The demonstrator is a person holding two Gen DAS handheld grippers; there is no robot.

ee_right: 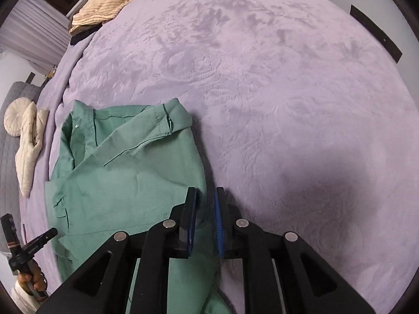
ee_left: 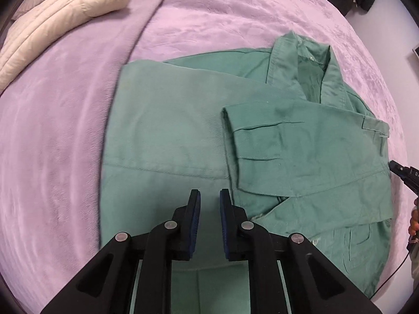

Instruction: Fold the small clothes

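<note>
Between the blue pads of the left gripper, a narrow gap is showing; green cloth is lying in and under that gap, but whether the pads are pinching it I cannot tell from the left wrist view. The right gripper is likewise standing with jaws narrow, a small gap between the pads, and the right-hand edge of the green shirt is running up between its fingers; a firm grip is not confirmable.

The green shirt is lying on the purple bedspread, collar pointing away from the person, one side panel already folded over the middle and a sleeve with its cuff lying across the front. A chest pocket is showing near the lower right of the left wrist view.

Each gripper is appearing at the edge of the other's view: the right one at the far right of the left view, just beside the shirt's edge, and the left one at the lower left of the right view, held by a hand.

Farther out, a cream quilted jacket is resting on the bedspread well apart from the shirt. A striped cream garment is lying near the far edge of the bed, and a round cream cushion is sitting beside the bed at left.
</note>
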